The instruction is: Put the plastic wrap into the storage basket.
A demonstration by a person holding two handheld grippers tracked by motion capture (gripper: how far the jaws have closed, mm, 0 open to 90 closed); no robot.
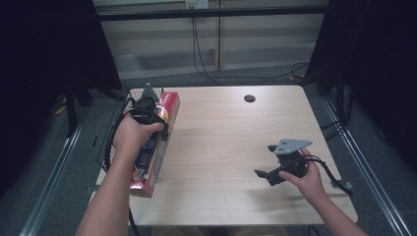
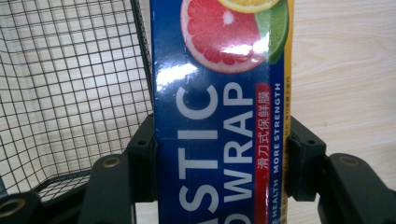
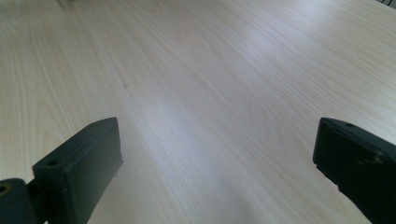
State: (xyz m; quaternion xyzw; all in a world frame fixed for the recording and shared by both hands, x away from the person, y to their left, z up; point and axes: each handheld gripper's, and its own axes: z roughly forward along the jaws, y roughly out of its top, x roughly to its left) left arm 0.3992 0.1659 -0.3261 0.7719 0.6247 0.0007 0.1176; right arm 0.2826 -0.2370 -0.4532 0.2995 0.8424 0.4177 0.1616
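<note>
Left gripper (image 1: 147, 110) is clamped on the box (image 1: 153, 142) of plastic wrap, jaws pressed against its two long sides; in the left gripper view the box (image 2: 219, 116) sits squarely between them, blue face with the citrus print up. Box lies along the left edge of the table (image 1: 231, 142), long axis running away from the person, near end at the table's front-left corner. Wire basket (image 2: 70, 88) sits just left of the box, close against its far end; can't tell if they touch. Right gripper (image 1: 268, 174) is held over the right half of the table, well apart from the box, jaws spread wide with nothing between them, bare wood (image 3: 201, 93) under them.
</note>
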